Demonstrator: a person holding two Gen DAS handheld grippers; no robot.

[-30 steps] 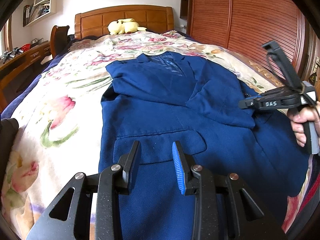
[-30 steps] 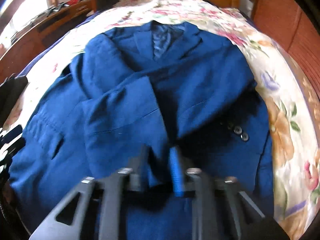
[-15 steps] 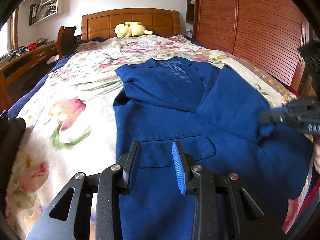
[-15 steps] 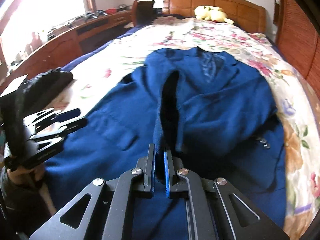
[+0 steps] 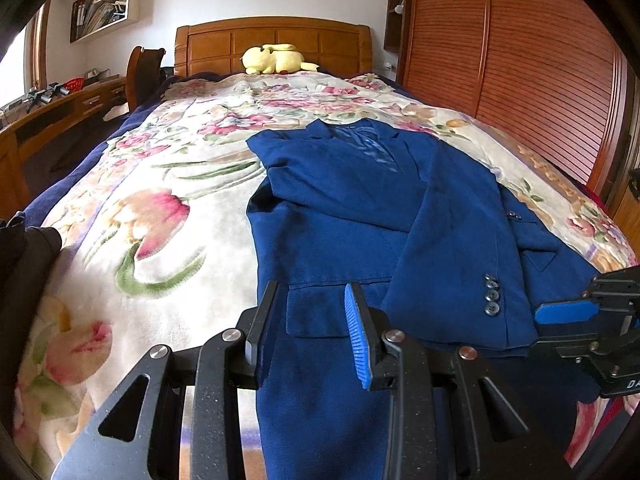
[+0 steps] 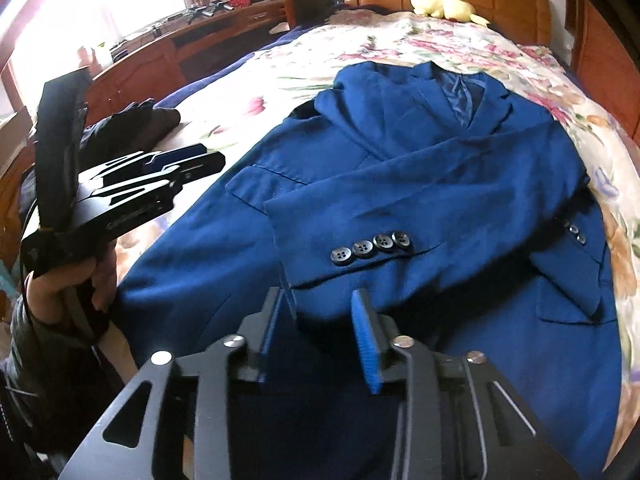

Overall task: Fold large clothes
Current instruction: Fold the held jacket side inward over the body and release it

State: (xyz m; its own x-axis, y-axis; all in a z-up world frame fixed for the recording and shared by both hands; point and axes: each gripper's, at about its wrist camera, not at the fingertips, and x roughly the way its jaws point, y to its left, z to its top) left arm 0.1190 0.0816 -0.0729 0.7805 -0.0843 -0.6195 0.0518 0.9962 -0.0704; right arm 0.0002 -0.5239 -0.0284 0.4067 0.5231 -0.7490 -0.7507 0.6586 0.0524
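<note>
A dark blue suit jacket [image 5: 360, 216] lies face up on the floral bedspread [image 5: 160, 200], collar toward the headboard. Both sleeves are folded across its chest; one sleeve cuff with buttons [image 6: 370, 246] lies on top. My left gripper [image 5: 310, 316] is open and empty above the jacket's lower left pocket flap. My right gripper [image 6: 320, 328] is open, its fingers on either side of the cuff's end, not gripping it. It shows at the right edge of the left wrist view [image 5: 592, 320]. The left gripper also shows in the right wrist view [image 6: 188, 164].
A yellow plush toy [image 5: 276, 58] lies by the wooden headboard [image 5: 272, 36]. A wooden desk [image 5: 52, 116] and chair [image 5: 144, 68] stand left of the bed, a slatted wardrobe [image 5: 520, 60] on the right. Dark clothing [image 6: 136, 120] lies at the bed's left edge.
My right gripper laid the sleeve it was holding across the jacket's chest and opened, letting the cuff go. My left gripper stayed open over the lower jacket.
</note>
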